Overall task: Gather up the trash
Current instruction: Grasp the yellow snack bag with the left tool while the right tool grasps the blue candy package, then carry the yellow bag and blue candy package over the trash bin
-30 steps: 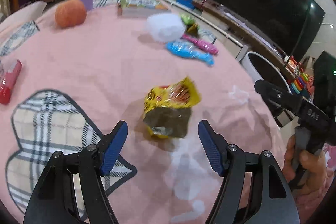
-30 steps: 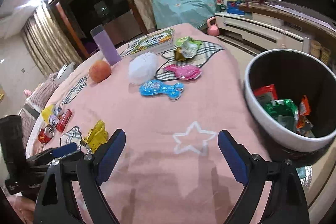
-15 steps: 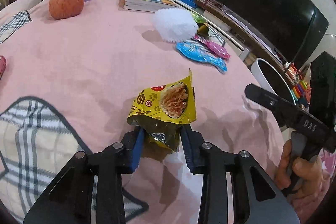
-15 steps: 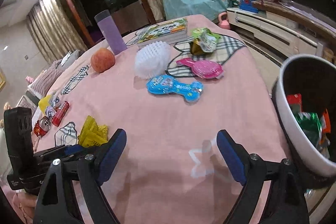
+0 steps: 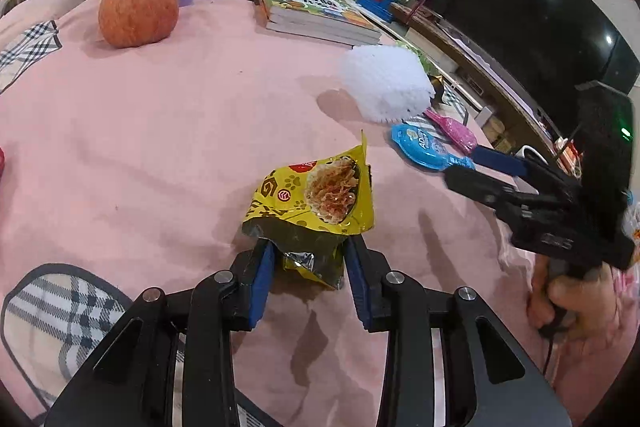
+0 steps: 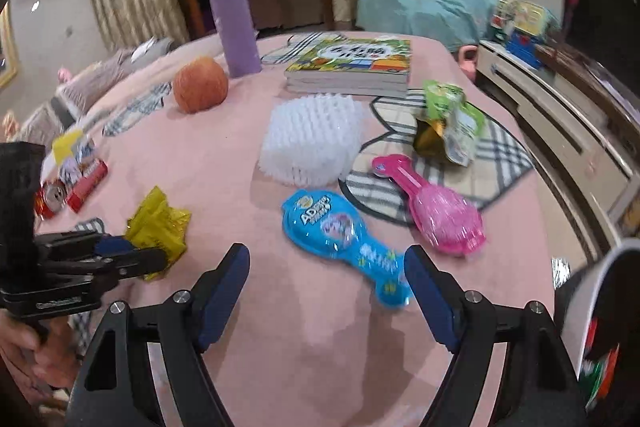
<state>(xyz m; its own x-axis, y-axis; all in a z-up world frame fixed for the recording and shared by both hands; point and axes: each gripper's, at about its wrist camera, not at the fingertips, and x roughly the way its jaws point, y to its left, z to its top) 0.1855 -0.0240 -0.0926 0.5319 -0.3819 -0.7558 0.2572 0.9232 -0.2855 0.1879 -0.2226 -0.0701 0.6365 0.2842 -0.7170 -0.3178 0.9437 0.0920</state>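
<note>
A crumpled yellow snack wrapper [image 5: 316, 195] lies on the pink tablecloth [image 5: 160, 147]. My left gripper [image 5: 308, 259] has its blue pads pressed on the wrapper's lower end, and its jaws are opening slightly. From the right wrist view the same wrapper [image 6: 158, 223] shows at the left gripper [image 6: 132, 255] tips. My right gripper [image 6: 326, 267] hovers over the cloth, jaws closing but wide apart, gripping nothing. The tail of a blue packet [image 6: 332, 231] lies on the cloth under its right finger. In the left wrist view the right gripper [image 5: 466, 165] reaches in from the right.
A pink packet [image 6: 436, 211], a green wrapper [image 6: 452, 119], a white bristle brush [image 6: 312, 143], books [image 6: 352, 63], an apple [image 6: 200, 89] and a purple bottle [image 6: 236, 27] lie farther back. A red can and small packs [image 6: 52, 195] sit left. A white-rimmed bin [image 6: 600, 267] stands beyond the table's right edge.
My left gripper closed from wide open onto the yellow wrapper and moved forward with it. The right gripper swung left, away from the bin, toward the blue packet, and narrowed slightly.
</note>
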